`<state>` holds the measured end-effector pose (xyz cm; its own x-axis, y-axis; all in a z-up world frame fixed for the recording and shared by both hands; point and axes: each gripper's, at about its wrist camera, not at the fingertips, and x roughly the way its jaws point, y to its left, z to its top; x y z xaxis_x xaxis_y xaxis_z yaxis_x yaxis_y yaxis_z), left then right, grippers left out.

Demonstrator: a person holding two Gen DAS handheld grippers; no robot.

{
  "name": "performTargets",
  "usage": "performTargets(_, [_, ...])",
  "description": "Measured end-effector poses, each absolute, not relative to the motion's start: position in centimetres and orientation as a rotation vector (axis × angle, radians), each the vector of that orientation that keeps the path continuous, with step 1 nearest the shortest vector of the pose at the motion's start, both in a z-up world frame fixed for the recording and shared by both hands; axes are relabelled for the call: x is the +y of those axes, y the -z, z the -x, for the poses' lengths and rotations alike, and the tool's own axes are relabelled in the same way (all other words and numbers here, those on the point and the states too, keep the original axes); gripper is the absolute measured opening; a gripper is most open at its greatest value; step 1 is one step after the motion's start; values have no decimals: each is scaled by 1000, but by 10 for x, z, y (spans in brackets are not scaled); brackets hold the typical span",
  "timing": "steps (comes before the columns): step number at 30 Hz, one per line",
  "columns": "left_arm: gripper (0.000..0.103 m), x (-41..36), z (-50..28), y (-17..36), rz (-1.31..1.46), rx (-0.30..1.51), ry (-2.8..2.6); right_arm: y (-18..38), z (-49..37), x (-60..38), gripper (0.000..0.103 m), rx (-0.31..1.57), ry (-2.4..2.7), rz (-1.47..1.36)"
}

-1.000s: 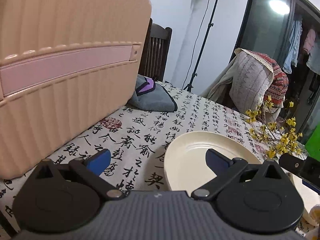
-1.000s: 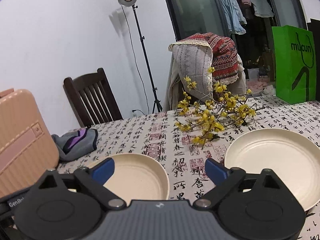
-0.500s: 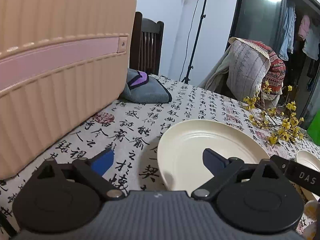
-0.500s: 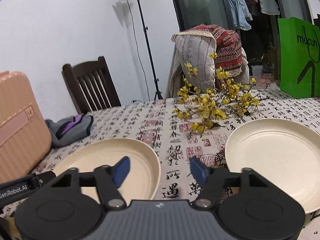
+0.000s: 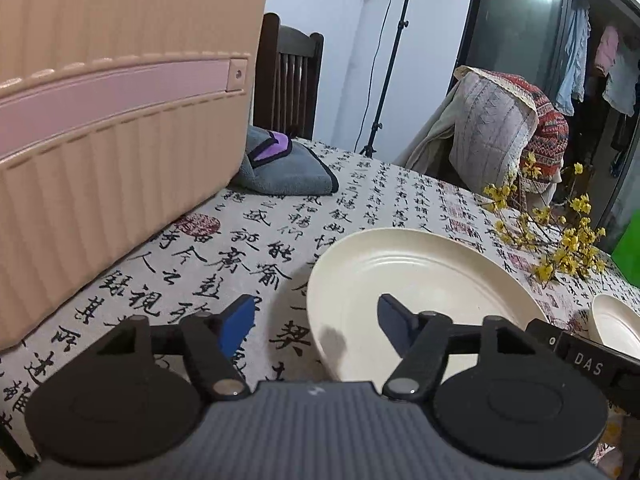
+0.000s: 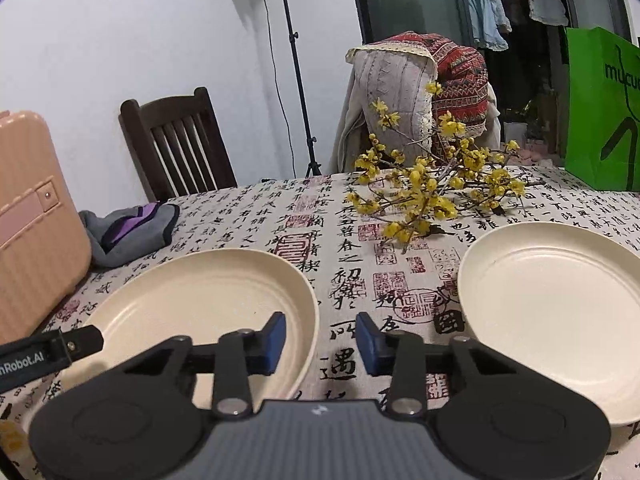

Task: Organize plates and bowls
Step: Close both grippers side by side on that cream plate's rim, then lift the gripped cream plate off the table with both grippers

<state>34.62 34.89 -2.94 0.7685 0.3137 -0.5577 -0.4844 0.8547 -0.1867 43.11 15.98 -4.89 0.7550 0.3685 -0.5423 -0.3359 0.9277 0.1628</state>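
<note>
A cream plate [image 5: 424, 280] lies on the calligraphy tablecloth, and both grippers are at it. My left gripper [image 5: 316, 322] straddles its left rim, jaws closing, blue pads [image 5: 240, 320] not touching the rim. In the right wrist view the same plate [image 6: 192, 304] has its right rim between the jaws of my right gripper [image 6: 322, 342]. Those jaws are closing too, with a gap still on each side of the rim. A second cream plate [image 6: 552, 312] lies to the right, and only its edge [image 5: 616, 324] shows in the left wrist view.
A pink ribbed suitcase [image 5: 112, 120] stands close on the left. Behind it lies a grey and purple cloth [image 5: 284, 168]. A yellow flowering branch [image 6: 432, 192] lies beyond the plates, with a green bag [image 6: 600, 112] at the back right. Chairs and a light stand [image 6: 296, 72] are behind the table.
Both pairs of jaws have narrowed, the right pair more. The right gripper has sunk toward the left plate, whose rim now sits between its fingers.
</note>
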Motion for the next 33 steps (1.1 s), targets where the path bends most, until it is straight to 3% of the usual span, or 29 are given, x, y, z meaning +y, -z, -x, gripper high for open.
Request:
performTargets(9, [45,347,-351,33,332,563,-406,53,-435,162,18,631,-387,-51])
performTargets(11, [32,347,-352,34,335,572,-391,52,-433,165,13,624,-398,-30])
performTargets(12, [31,347,-353,35,335,577,-384,52,-431,166,10,620,-403,-18])
performTargets(17, [24,352,-352,38,368,579,-385,52,-429,165,9,616,-404,-22])
performTargets(33, [23,351,-352,36,340,592,-410,50,-411,174,11,598,-392,79])
